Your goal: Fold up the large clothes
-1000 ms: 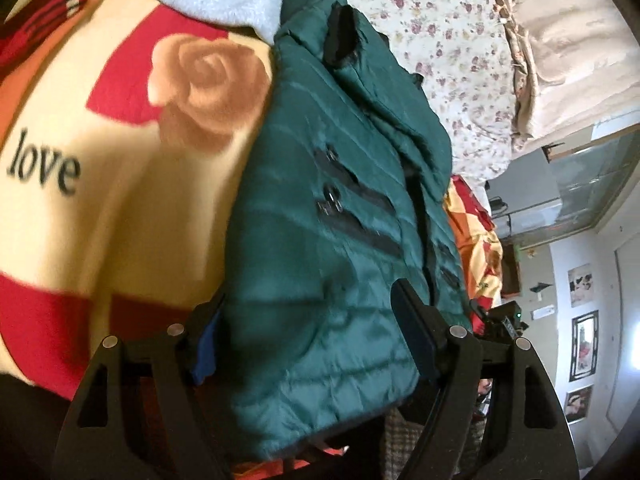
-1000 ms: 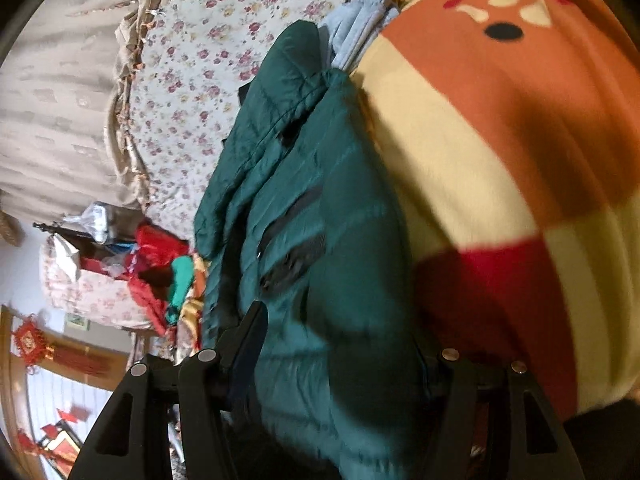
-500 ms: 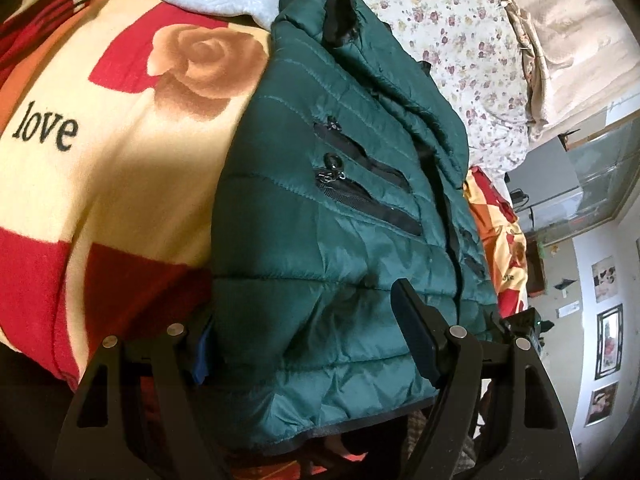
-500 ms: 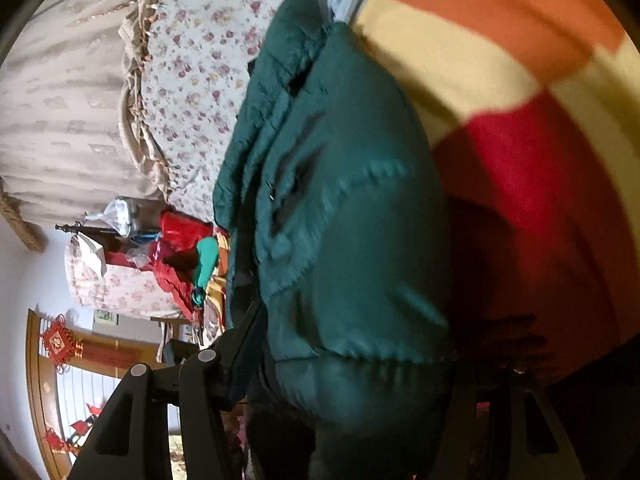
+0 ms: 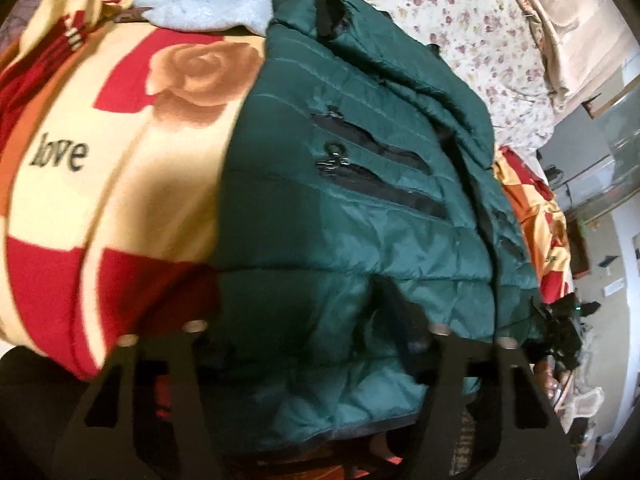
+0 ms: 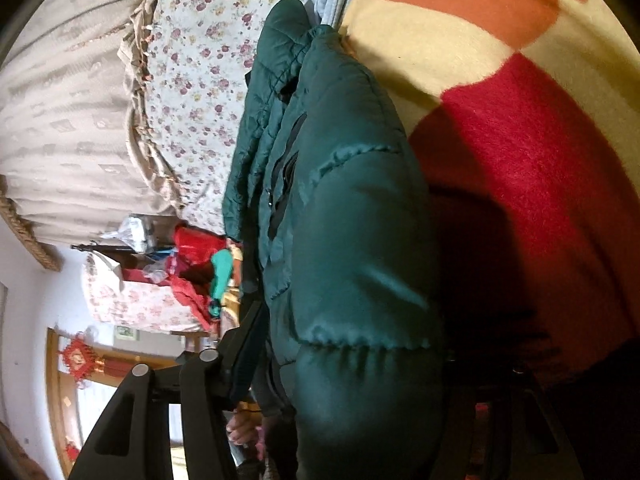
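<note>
A: Where's the jacket (image 5: 352, 216) sitting?

B: On the blanket (image 5: 120, 184) near the bed's front edge, collar toward the flowered sheet (image 5: 460, 12), hem hanging toward both tools

A: How will it handle?

B: I'd guess light and puffy, soft all through, with a slick shell that could slide out of a shallow pinch. It will spring back when pressed, so take a deep bite at the quilted hem corners, not the pocket zips

A: And the tools?

B: The left gripper (image 5: 304, 344) has just been closing, its jaws half spread with the hem bunched between them; whether the pads already press I cannot tell. The right gripper (image 6: 352, 376) also straddles the padded edge at about half width, one finger hidden behind the fabric, so the same doubt applies

A: Any containers?

B: None in view; only a grey garment (image 5: 208, 4) beyond the collar
</note>
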Demonstrator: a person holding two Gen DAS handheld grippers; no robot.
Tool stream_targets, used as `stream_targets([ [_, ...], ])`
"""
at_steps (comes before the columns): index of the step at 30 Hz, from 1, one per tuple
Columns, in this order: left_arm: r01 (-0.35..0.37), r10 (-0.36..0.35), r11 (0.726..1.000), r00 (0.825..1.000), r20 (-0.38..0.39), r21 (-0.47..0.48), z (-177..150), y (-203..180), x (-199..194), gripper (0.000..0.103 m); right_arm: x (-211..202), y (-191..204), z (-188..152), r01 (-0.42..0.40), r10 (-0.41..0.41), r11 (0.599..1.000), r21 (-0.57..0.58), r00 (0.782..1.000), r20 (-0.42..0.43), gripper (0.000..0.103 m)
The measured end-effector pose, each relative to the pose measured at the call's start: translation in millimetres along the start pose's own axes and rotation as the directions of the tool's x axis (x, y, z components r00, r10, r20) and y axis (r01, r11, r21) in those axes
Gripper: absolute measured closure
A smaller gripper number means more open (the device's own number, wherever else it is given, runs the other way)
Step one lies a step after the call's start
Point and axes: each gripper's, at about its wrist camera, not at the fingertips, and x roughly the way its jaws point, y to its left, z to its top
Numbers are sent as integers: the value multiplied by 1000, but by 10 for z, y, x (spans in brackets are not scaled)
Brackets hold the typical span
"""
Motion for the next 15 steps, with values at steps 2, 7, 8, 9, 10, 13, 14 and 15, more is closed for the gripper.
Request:
stream_targets([
  [2, 38, -38, 999, 999, -3, -33, -21, 62, -39, 53, -5, 91, -28, 31, -32, 999, -34, 999, -6, 47],
  [7, 85, -85, 993, 996, 6, -78, -67, 139, -57, 53, 48, 243, -123, 47, -50, 995, -87, 998, -35, 47],
  [8, 92, -91, 992, 996, 9, -84, -72, 152, -56, 53, 85, 253, -144, 45, -50, 995, -91, 997, -51, 47],
  [9, 98, -97, 991, 995, 14, -93, -76, 163, -58, 53, 115, 240, -151, 48, -53, 995, -91, 997, -59, 47],
  [10, 106, -105, 989, 994, 19, -105, -80, 176, -59, 52, 156, 225, -166, 49, -56, 995, -89, 996, -71, 47],
  [13, 137, -133, 980, 990, 38, -145, -92, 213, -56, 49, 331, 223, -206, 56, -66, 995, -88, 991, -113, 48],
  [14, 144, -139, 978, 989, 43, -153, -99, 219, -55, 49, 354, 239, -209, 62, -73, 993, -97, 990, -118, 48],
  [15, 153, -146, 975, 988, 53, -163, -112, 225, -57, 48, 387, 280, -206, 75, -89, 990, -116, 989, -119, 48],
])
